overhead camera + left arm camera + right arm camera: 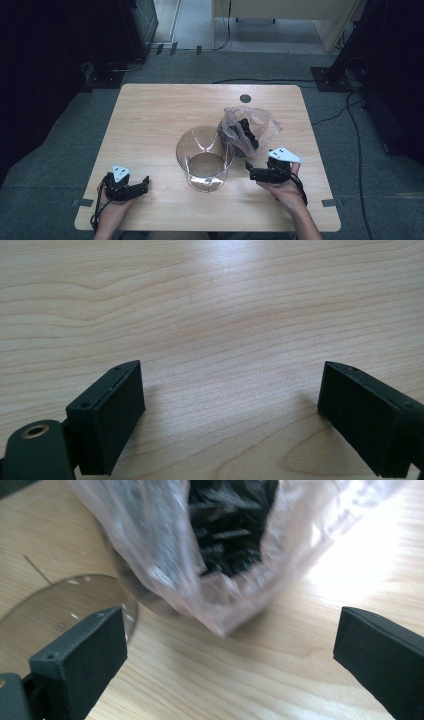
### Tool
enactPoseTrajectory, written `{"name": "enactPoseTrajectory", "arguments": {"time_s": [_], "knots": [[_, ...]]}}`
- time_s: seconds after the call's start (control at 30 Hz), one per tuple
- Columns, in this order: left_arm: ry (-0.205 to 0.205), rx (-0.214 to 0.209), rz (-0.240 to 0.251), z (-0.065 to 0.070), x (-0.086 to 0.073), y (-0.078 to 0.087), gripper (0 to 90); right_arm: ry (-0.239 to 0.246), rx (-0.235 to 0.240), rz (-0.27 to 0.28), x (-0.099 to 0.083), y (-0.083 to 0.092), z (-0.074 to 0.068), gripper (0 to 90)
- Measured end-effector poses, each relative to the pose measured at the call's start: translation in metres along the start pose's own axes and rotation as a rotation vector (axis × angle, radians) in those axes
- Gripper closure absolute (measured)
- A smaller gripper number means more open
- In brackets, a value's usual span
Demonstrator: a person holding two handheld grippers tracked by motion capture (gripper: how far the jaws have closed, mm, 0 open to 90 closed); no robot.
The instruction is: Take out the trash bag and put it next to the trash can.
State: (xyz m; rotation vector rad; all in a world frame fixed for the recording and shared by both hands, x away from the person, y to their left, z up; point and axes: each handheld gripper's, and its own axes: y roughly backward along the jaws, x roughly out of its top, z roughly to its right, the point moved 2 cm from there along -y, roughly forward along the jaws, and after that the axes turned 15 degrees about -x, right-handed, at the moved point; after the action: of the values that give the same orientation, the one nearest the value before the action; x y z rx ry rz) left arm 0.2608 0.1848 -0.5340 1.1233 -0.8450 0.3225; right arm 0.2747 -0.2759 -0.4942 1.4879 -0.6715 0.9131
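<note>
While the clear plastic bag (250, 129) of dark pieces stands just beside the transparent container (204, 157), on the far right side of it and touching its wall, the right gripper (251, 172) sits on the near right of the container with its jaws spread as wide as they go and nothing between them. In the right gripper view the bag (220, 555) lies just ahead of the open jaws, its lower edge resting on the surface (260, 670), so the step in hand looks like a reach for the bag, probably to tip its contents into the container. A good grasp would take the crumpled film near the bag's upper part rather than its loaded bottom, since thin film slips and the dark pieces (230, 525) could spill out of the open mouth if it is pinched low. Closing should wait until the film sits well between both pads. The left gripper (146, 181) rests on the near left of the container, also wide open and empty over bare wood (215, 315); it could steady the container, which looks light enough to slide.
</note>
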Motion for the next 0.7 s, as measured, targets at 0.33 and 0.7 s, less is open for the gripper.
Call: {"name": "enactPoseTrajectory", "arguments": {"time_s": [0.33,0.7], "knots": [[-0.001,0.0,-0.001,0.0,0.0,0.0,11.2,-0.019,-0.069,-0.042,-0.019,0.004,0.025,0.5],[-0.001,0.0,-0.001,0.0,0.0,0.0,11.2,-0.033,-0.136,-0.08,-0.038,0.013,0.055,0.5]]}}
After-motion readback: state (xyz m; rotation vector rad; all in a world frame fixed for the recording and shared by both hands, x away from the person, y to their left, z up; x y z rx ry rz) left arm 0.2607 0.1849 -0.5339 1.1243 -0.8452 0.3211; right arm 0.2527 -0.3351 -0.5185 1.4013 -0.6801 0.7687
